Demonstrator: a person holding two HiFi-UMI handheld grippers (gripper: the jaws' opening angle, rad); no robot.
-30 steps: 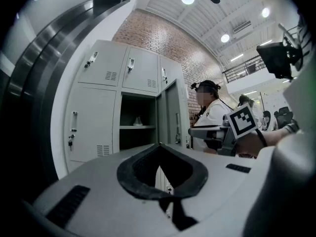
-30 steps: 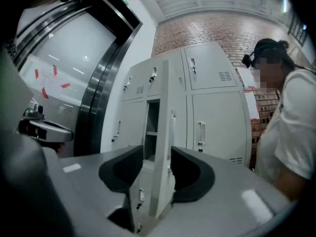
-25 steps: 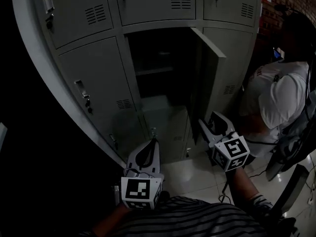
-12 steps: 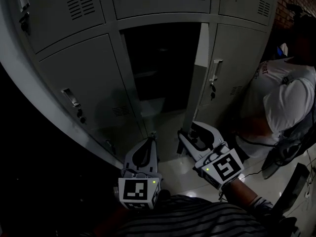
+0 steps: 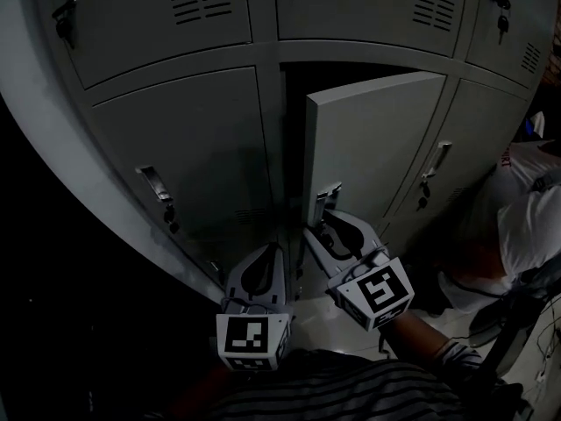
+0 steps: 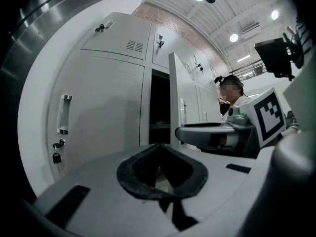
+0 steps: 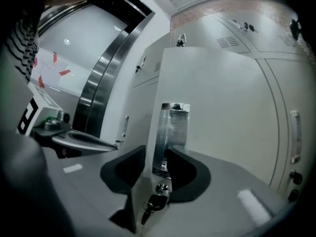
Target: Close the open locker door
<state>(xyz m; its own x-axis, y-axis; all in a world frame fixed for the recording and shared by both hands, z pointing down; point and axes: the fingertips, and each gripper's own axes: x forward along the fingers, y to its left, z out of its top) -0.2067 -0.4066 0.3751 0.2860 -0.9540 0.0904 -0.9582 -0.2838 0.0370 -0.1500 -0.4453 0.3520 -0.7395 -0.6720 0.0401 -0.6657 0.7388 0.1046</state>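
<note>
Right tool [image 7: 156, 152]: jaws partly apart and straddling the upright metal handle [image 7: 170, 127] of the locker door [image 5: 372, 139]. One jaw lies against the handle, with a sliver of door face showing at the other; it is not clamped. Just below the jaws are the lock cylinder [image 7: 160, 187] and a hanging key [image 7: 150, 206].

Left tool [image 5: 263, 261]: jaws together with nothing between them, held low in front of the lockers and apart from the door. Its place is unchanged over the last second.

Locker door: hinged on its right side. A second ago it stood wide open, with the interior and its shelf fully exposed. Half a second ago it showed edge-on, with the right tool below its free edge. Now its outer face is turned to the head view and only a narrow dark opening [image 5: 294, 121] remains along its left edge.

Status, as judged: the closing swing is mostly done. The free edge has not yet met the frame, so a short final push at the handle should seat it.

Adjacent: closed neighbouring door [image 5: 188, 147] to the left; a person in a white shirt [image 5: 526, 226] to the right, clear of the door's path.
</note>
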